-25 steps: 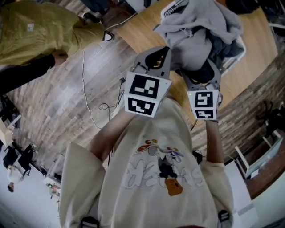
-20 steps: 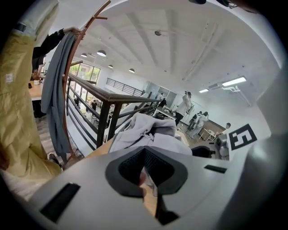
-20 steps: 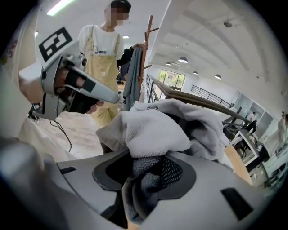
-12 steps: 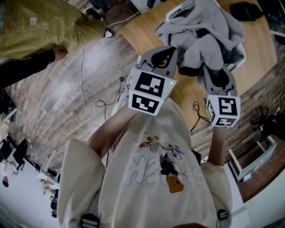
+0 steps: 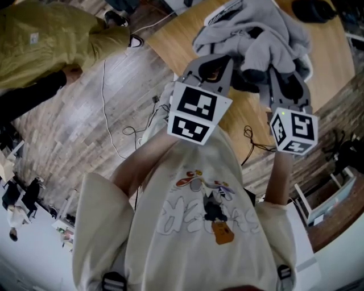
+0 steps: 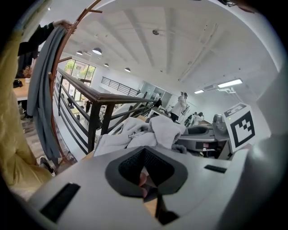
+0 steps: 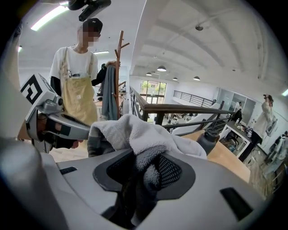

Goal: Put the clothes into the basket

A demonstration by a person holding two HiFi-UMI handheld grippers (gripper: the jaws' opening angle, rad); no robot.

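Note:
A heap of grey clothes fills a white basket on the wooden table. My right gripper reaches into the near side of the heap. It is shut on a fold of grey fleece garment, which bunches between the pads at the right gripper. My left gripper is just left of the heap and is shut with nothing in it. In the left gripper view the grey clothes lie just beyond the closed left gripper.
A person in a yellow apron stands on the plank floor at left, beside a wooden coat rack with a grey garment. A cable runs across the floor. A dark bottle stands on the table and a black object lies behind the basket.
The right gripper's jaws have closed on the grey cloth and it has shifted right. The left gripper edged closer to the heap, still shut.

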